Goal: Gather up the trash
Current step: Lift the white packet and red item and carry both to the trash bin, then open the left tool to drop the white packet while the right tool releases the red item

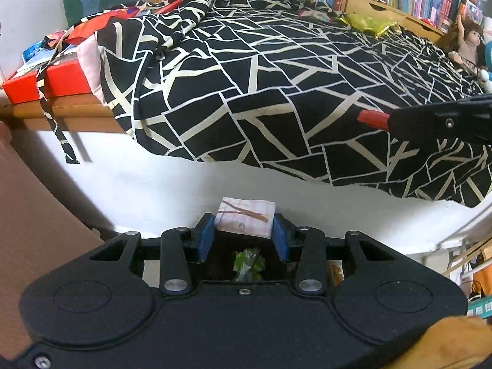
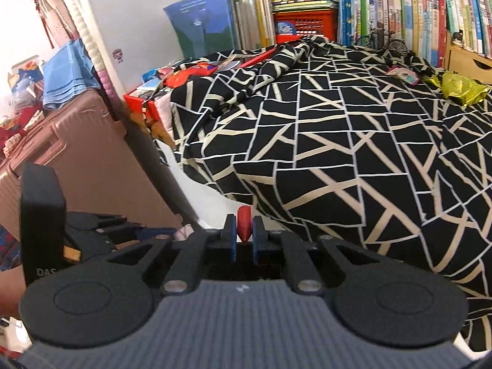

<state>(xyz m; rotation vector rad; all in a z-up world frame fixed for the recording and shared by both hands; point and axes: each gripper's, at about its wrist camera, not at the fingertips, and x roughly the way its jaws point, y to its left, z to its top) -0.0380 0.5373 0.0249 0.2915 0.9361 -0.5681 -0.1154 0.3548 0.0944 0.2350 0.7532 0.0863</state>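
My left gripper point(image 1: 244, 226) is shut on a pink-and-white checked packet point(image 1: 246, 215) with two brown sticks lying on top; the blue pads point(image 1: 204, 240) press on its sides. Straight below it, through the gripper frame, a green wrapper point(image 1: 248, 263) lies in a dark container whose rim is hidden. My right gripper point(image 2: 244, 233) is shut on a small red piece point(image 2: 244, 223) at the bed's edge. It shows at the right of the left wrist view as a black arm with the red piece point(image 1: 372, 119) at its tip. A gold wrapper point(image 2: 459, 87) lies on the bed's far side.
The bed point(image 2: 338, 153) has a black cover with cream lines and a white side panel point(image 1: 184, 190). A brown suitcase point(image 2: 77, 153) stands to the left. A red box point(image 1: 46, 81) sits on a wooden ledge. Bookshelves point(image 2: 384, 9) line the back; a doll point(image 1: 467, 41) sits far right.
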